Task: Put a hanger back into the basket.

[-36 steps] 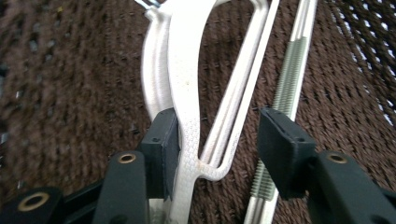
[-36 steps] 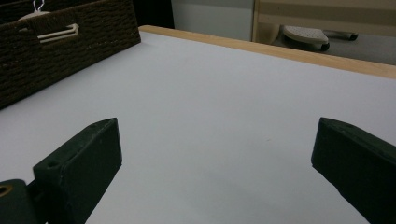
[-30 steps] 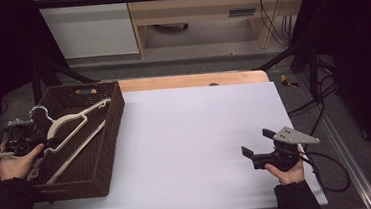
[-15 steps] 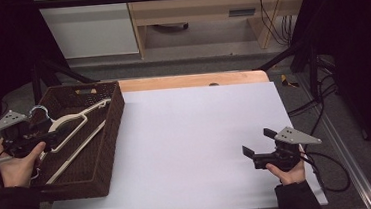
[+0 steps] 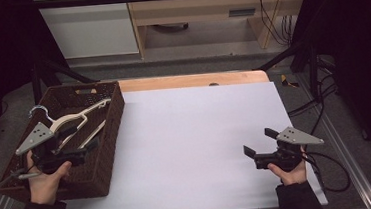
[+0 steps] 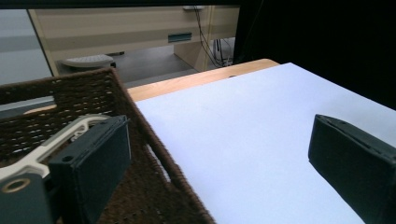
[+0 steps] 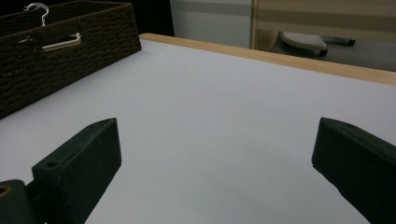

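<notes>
Your left claw [image 5: 84,153] has just been opening and stands released with nothing between its jaws, over the woven basket [image 5: 108,155], so the cream hanger [image 5: 74,120] lies free inside. Your right claw [image 5: 260,144], also released, waits above the white counter [image 5: 191,144].

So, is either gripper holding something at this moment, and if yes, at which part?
Nothing is held. The left gripper has just been opening, its jaws empty over the wicker basket where the hanger lies. The right gripper is open above the table.

Dark brown woven basket [image 5: 107,140], cream, perhaps wooden, hanger [image 5: 76,118].
</notes>
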A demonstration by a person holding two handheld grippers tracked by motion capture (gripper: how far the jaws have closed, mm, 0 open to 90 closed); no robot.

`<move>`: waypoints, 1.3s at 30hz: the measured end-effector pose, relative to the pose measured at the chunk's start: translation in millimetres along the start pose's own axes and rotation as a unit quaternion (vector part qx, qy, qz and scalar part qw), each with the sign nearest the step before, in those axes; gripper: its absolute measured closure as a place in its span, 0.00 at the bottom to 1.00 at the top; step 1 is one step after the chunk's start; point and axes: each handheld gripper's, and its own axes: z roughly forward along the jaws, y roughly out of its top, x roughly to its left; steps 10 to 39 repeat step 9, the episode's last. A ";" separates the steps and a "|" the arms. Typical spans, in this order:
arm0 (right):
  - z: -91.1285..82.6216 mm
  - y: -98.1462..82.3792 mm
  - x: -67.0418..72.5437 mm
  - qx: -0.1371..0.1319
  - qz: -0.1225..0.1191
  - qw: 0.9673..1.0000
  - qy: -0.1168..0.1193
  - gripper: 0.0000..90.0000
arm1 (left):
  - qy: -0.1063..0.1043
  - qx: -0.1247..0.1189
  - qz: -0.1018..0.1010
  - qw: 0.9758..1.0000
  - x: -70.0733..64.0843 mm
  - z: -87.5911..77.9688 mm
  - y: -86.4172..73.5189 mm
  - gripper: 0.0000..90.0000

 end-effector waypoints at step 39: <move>-2.7 0.0 -0.8 -0.007 0.004 1.000 0.001 0.02 | -0.024 -0.001 -0.006 1.000 -13.2 11.9 -18.5 0.06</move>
